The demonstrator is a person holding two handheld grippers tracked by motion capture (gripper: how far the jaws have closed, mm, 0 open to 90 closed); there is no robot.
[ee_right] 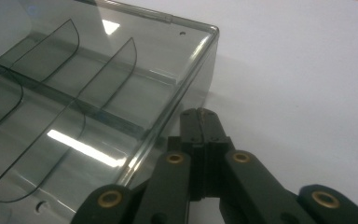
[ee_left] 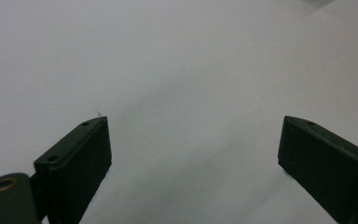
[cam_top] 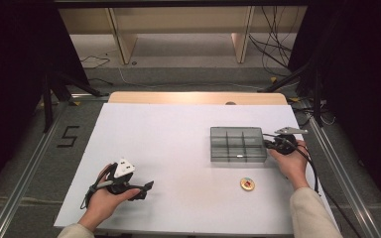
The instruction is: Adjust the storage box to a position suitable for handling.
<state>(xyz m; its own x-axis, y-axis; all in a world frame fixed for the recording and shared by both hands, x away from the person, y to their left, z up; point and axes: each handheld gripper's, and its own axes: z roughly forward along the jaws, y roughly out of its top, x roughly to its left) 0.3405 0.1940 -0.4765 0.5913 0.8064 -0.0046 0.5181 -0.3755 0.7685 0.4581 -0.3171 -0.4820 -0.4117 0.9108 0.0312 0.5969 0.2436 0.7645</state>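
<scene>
Smoky clear box (ee_right: 98,93); curved dividers; six compartments.

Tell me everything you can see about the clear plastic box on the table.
The box is smoky see-through plastic, rectangular and shallow, split by thin dividers into six compartments, three by two. It sits flat on the right half of the white table. The compartments look empty apart from light glare. The right gripper, its jaws closed together, is right up against the box's right side wall; whether it touches is unclear. A small round gold disc lies apart, nearer the person.
</scene>
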